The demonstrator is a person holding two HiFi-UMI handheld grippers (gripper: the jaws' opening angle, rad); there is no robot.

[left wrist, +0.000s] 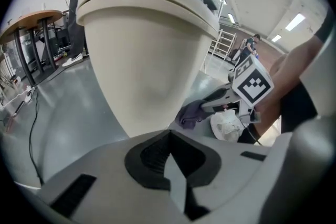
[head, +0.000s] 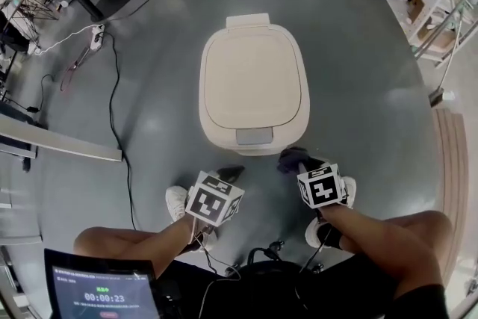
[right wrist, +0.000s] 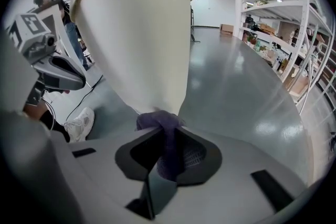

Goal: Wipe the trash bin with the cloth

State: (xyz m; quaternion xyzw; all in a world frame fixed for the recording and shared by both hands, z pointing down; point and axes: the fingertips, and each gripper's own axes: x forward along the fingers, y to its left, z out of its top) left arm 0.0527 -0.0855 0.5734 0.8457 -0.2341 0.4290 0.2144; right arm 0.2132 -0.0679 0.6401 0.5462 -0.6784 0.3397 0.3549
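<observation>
Directly ahead of both grippers stands the upright cream plastic trash bin point(head: 254, 86), lid down, its front wall nearest the right gripper point(right wrist: 165, 157), which is clamped on a crumpled dark purple cloth point(right wrist: 161, 126) just beside that wall's foot, while the left gripper point(left wrist: 169, 162), jaws together and empty, waits alongside.

Grey floor point(head: 358, 108) bears the trash bin point(head: 254, 78) and cables point(head: 111, 97).

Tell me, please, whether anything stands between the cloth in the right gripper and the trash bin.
Nothing visible does. The right gripper is shut on the purple cloth, and its bunched end lies right at the trash bin's lower wall.
</observation>
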